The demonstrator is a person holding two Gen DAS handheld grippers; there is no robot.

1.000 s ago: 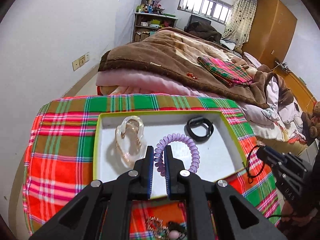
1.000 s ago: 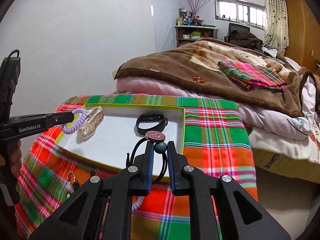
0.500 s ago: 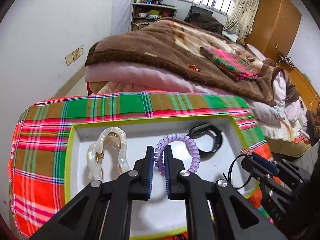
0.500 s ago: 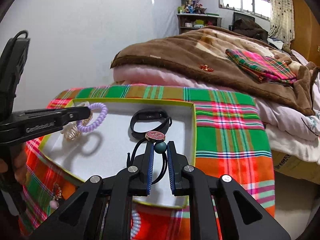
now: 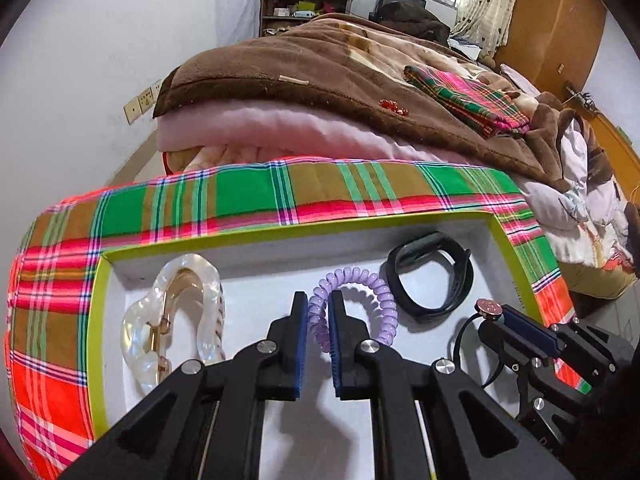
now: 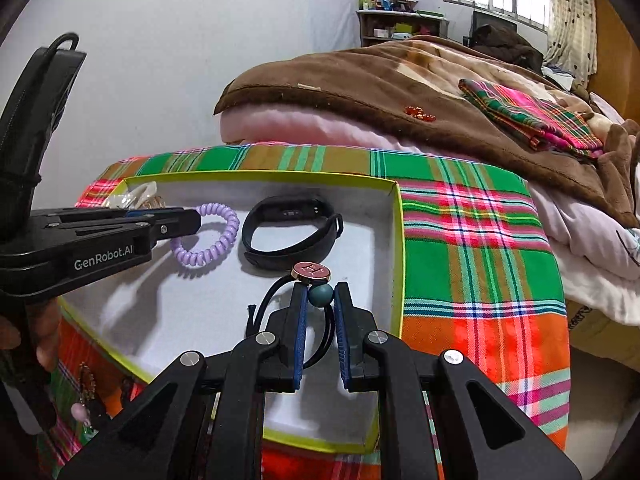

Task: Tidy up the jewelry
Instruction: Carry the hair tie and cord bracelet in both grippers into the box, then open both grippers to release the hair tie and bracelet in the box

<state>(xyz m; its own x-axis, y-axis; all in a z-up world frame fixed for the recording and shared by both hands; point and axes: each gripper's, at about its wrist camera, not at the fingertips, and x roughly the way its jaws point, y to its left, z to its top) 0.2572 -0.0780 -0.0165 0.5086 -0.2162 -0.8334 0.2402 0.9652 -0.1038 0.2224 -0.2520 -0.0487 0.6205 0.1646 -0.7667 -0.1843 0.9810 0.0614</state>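
A white box with a yellow-green rim (image 5: 280, 229) (image 6: 394, 216) lies on a plaid cloth. My left gripper (image 5: 318, 306) (image 6: 192, 218) is shut on a purple coil hair tie (image 5: 372, 292) (image 6: 208, 240), held low over the box floor. My right gripper (image 6: 320, 294) (image 5: 496, 320) is shut on a black hair tie with a teal bead (image 6: 320, 295) and a round pink charm (image 6: 311, 271) (image 5: 488, 307), over the box's right half. Inside the box lie a clear hair claw (image 5: 176, 320) (image 6: 140, 196) at the left and a black wristband (image 5: 430, 280) (image 6: 292, 232) at the back right.
The plaid cloth (image 5: 240, 196) (image 6: 480, 260) covers the table. Behind it a bed carries a brown blanket (image 5: 320, 72), a folded plaid cloth (image 6: 532, 114) and a small red ornament (image 5: 394, 106). More jewelry (image 6: 82, 404) lies on the cloth in front of the box, at the left.
Both grippers have moved forward and down over the box, each still holding its hair tie. The box now fills much more of both views.
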